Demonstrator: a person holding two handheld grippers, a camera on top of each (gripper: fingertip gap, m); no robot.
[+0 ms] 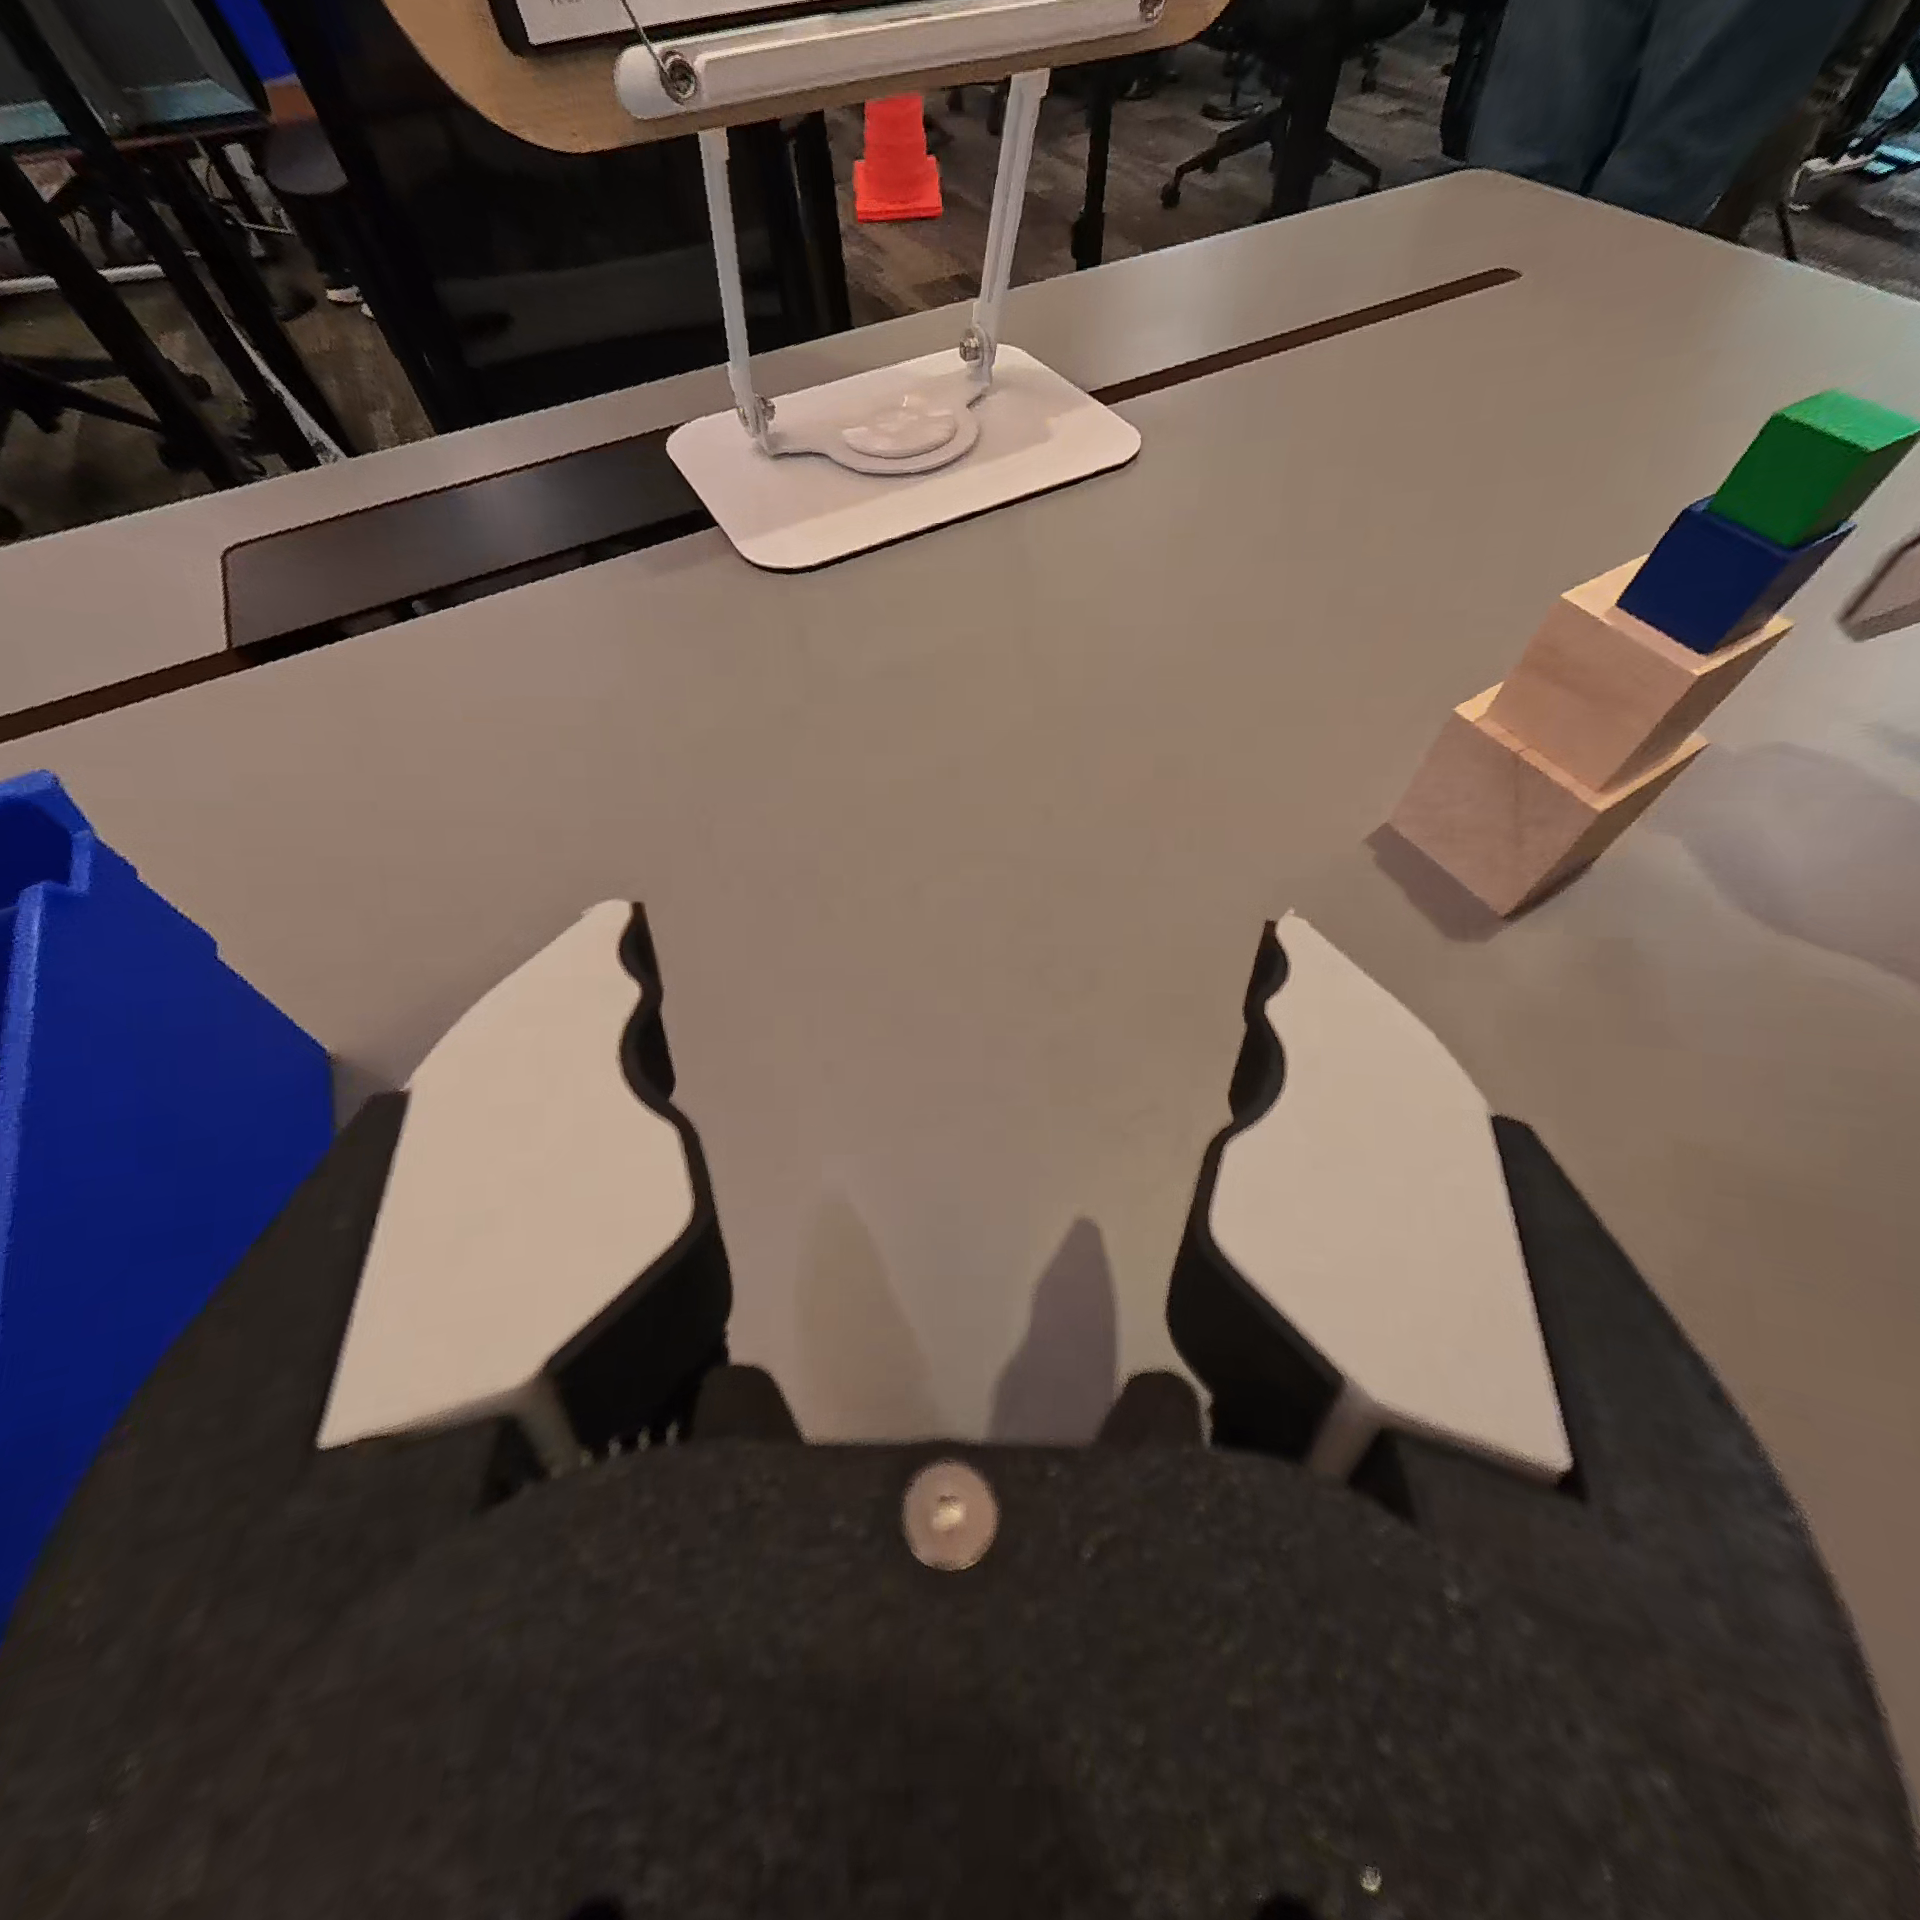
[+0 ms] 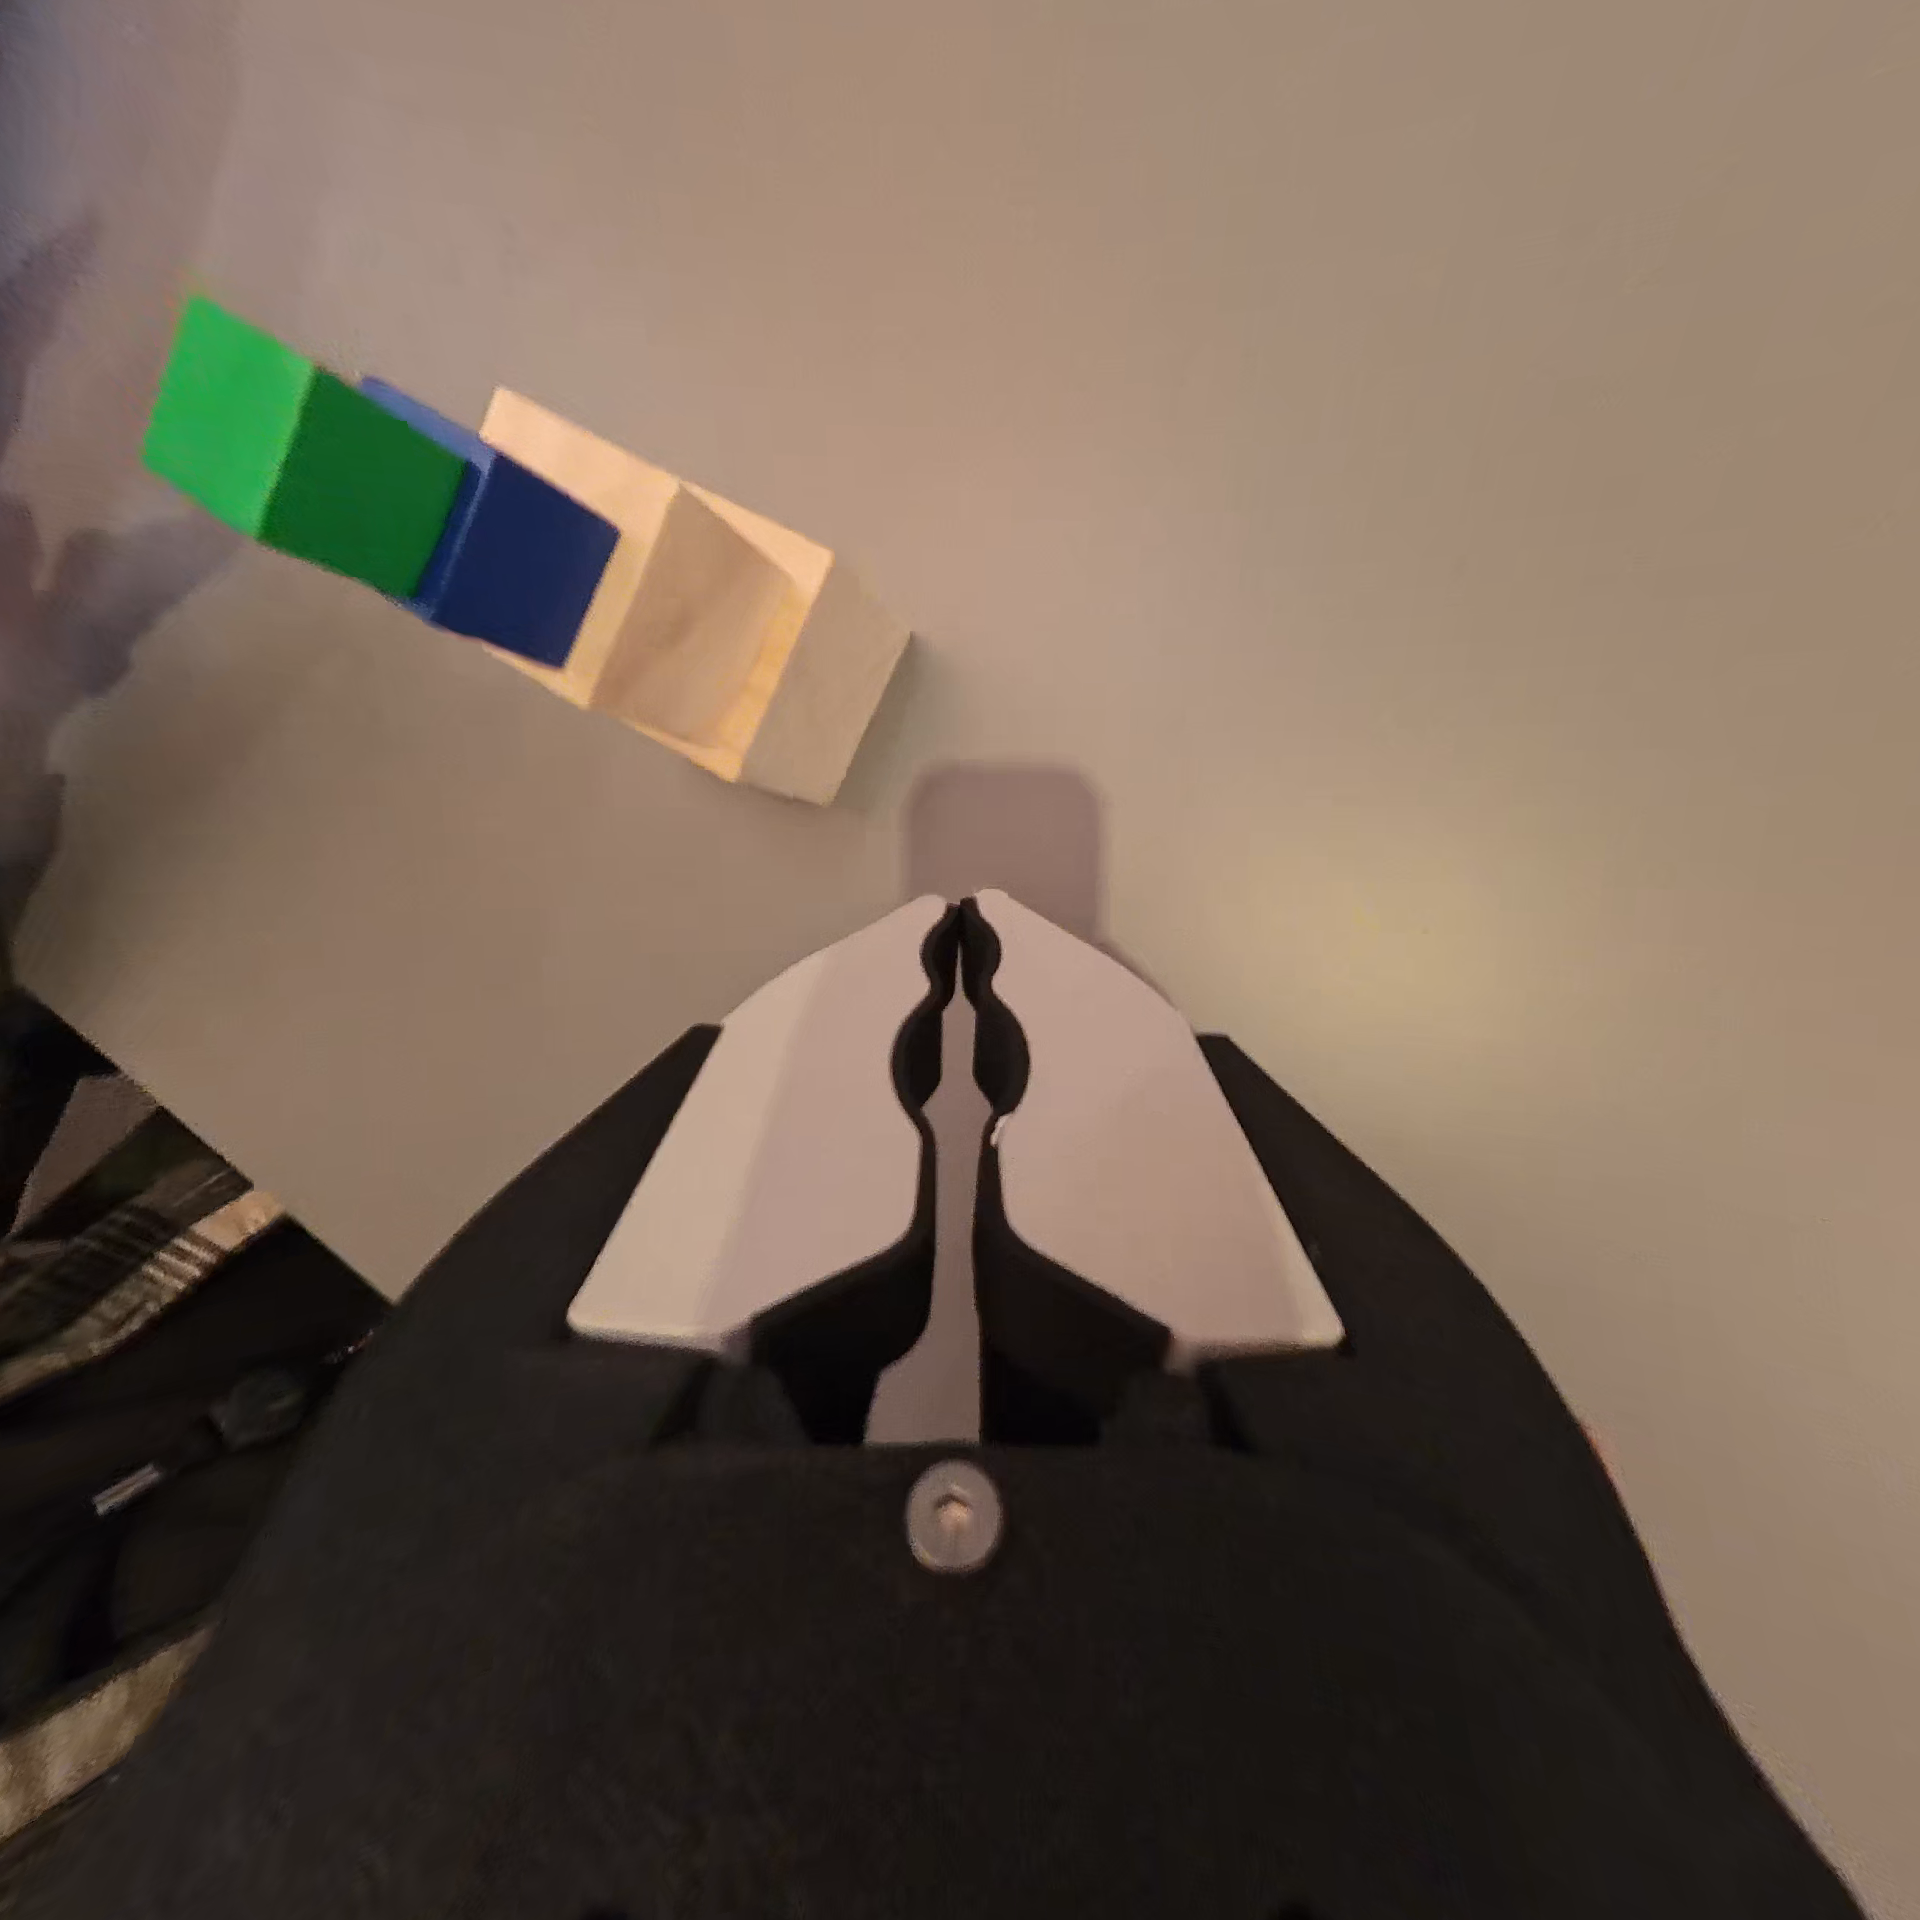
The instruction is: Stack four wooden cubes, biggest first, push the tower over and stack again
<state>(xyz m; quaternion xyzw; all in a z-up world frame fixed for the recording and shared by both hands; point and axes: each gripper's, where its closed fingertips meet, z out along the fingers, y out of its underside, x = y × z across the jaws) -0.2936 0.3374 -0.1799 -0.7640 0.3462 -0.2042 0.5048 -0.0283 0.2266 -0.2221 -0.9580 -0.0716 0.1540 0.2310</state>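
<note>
A tower of cubes stands on the grey table. From the bottom it has a large plain wooden cube, a smaller plain wooden cube, a blue cube and a green cube on top. In the right wrist view the same tower shows from above: large wooden cube, second wooden cube, blue cube, green cube. My left gripper is open and empty, left of the tower. My right gripper is shut and empty, above the table, close to the tower's base.
A blue plastic bin stands at the left, beside my left gripper. A white stand base with two thin struts sits at the table's far edge, over a dark slot. An orange cone and chairs stand on the floor beyond. The blue cube sits 10 centimetres or so from the ends of my right fingers.
</note>
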